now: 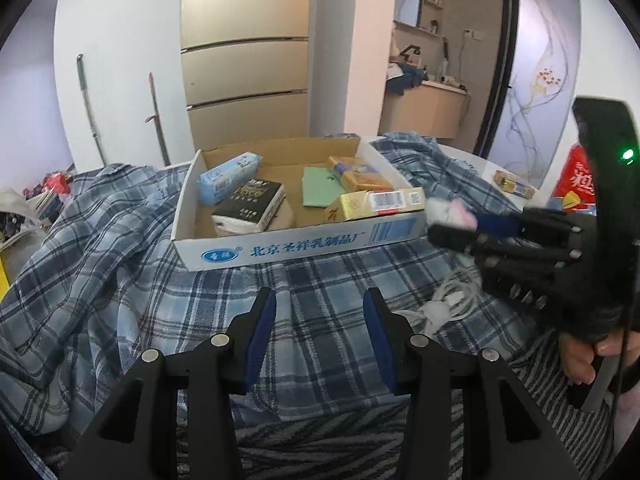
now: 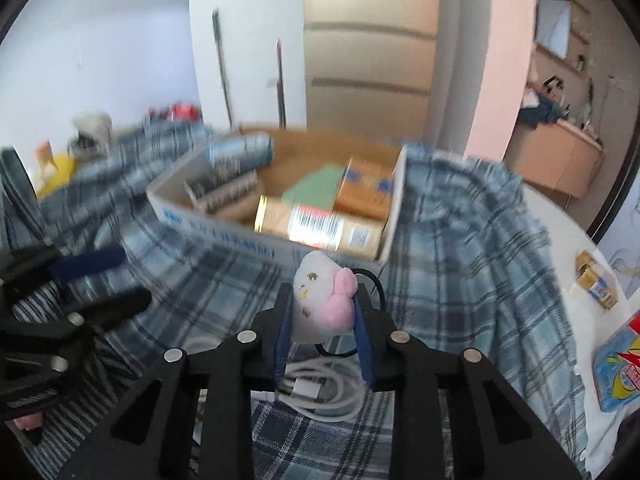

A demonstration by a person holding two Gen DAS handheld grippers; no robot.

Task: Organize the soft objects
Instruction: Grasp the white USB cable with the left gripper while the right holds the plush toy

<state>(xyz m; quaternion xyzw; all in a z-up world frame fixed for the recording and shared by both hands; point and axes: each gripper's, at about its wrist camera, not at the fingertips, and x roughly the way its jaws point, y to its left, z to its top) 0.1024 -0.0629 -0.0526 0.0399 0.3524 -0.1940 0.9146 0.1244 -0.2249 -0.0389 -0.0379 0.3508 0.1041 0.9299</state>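
Right tool (image 2: pixel 325 312): gripping one white-and-pink plush toy (image 2: pixel 322 300) between its pads.
Left tool (image 1: pixel 320 320): hanging spread, gripping nothing.
Cardboard box (image 1: pixel 304 236): one, sitting just ahead of both tools, carrying five tissue packs.
White cable (image 2: pixel 320 396): one coil, lying under the right tool.

A plaid blanket (image 1: pixel 320 292) carries a cardboard box (image 1: pixel 304 240) and a white cable (image 1: pixel 448 296).

Fuzzy plush toy (image 2: pixel 324 296); matt cardboard box (image 1: pixel 304 240); woven plaid cloth (image 1: pixel 320 280).
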